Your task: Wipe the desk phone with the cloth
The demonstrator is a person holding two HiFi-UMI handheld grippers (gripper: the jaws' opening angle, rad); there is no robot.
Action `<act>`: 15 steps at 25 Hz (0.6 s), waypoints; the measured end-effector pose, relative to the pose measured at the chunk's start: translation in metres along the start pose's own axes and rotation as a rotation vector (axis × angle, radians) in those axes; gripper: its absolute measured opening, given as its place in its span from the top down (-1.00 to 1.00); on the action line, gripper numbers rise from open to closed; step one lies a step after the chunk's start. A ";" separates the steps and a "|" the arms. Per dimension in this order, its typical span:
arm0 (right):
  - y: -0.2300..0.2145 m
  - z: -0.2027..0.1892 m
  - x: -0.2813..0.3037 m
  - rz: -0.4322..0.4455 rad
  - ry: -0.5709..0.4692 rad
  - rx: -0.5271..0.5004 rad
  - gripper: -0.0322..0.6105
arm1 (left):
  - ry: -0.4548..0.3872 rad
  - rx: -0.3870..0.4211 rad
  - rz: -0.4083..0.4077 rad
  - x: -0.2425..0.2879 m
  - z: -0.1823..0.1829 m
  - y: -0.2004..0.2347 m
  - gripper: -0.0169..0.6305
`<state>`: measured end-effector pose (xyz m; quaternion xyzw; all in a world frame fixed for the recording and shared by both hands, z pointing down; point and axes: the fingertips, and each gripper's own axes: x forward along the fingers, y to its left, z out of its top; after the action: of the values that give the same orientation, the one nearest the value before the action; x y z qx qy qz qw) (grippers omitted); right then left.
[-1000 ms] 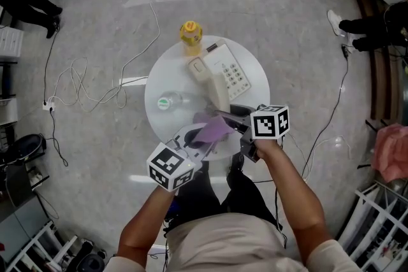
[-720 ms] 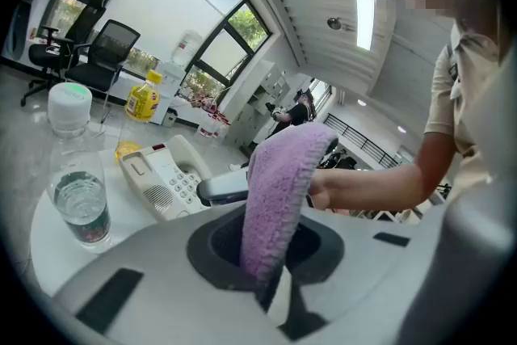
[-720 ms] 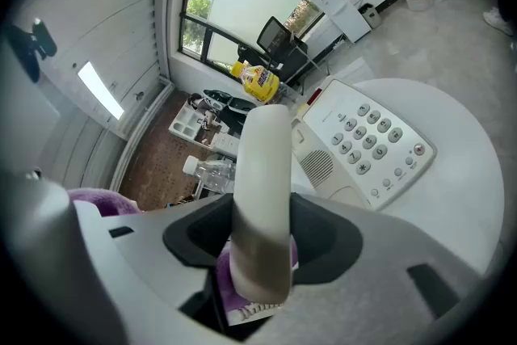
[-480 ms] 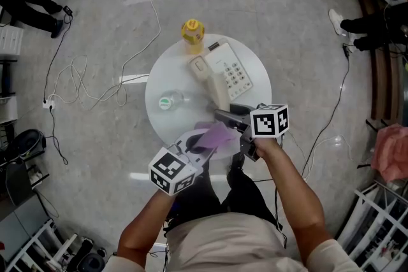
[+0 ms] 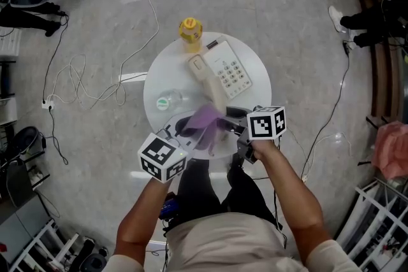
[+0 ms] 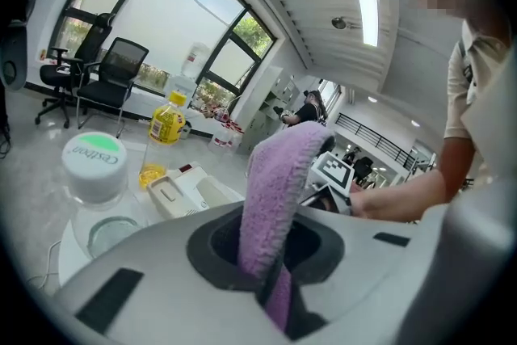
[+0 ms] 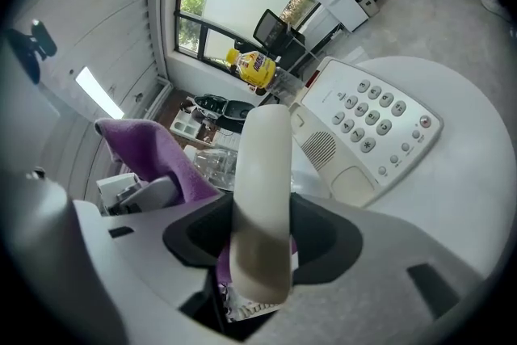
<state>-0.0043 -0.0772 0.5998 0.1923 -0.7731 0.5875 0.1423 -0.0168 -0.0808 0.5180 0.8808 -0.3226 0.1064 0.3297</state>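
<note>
A white desk phone sits on the round white table. Its handset points toward me, and my right gripper is shut on its near end. In the right gripper view the handset stands between the jaws, with the phone's keypad base behind it. My left gripper is shut on a purple cloth, which hangs against the near end of the handset. The cloth rises out of the left jaws in the left gripper view. It also shows as a purple fold at the left of the right gripper view.
A yellow bottle stands at the table's far edge. A clear bottle with a green-and-white cap stands at the left of the table. Cables trail over the floor to the left. People's feet show at the far right and left.
My left gripper has moved forward and left, lifting the purple cloth up against the near end of the handset. The right gripper has stayed almost still on the handset.
</note>
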 end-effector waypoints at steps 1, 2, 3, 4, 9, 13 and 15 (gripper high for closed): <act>-0.001 -0.001 0.000 0.001 0.001 0.004 0.27 | 0.000 -0.006 0.000 0.000 -0.001 0.000 0.84; -0.003 -0.003 0.000 0.001 0.001 0.010 0.27 | 0.002 -0.014 -0.003 0.001 -0.003 0.000 0.84; -0.005 -0.004 -0.001 0.000 0.000 0.018 0.27 | 0.006 -0.021 -0.008 0.002 -0.006 -0.002 0.83; -0.008 -0.004 -0.001 -0.001 -0.002 0.030 0.27 | 0.010 -0.029 -0.016 0.004 -0.009 -0.005 0.84; -0.019 -0.001 -0.009 -0.008 -0.026 0.090 0.27 | 0.047 -0.050 -0.078 0.014 -0.026 -0.031 0.83; -0.024 0.009 -0.013 -0.016 -0.049 0.102 0.27 | 0.076 -0.054 -0.136 0.021 -0.035 -0.055 0.84; -0.025 0.013 -0.014 -0.018 -0.057 0.101 0.27 | 0.086 -0.053 -0.155 0.023 -0.040 -0.064 0.84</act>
<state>0.0198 -0.0938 0.6109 0.2227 -0.7444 0.6188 0.1155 0.0424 -0.0295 0.5245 0.8886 -0.2421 0.1096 0.3738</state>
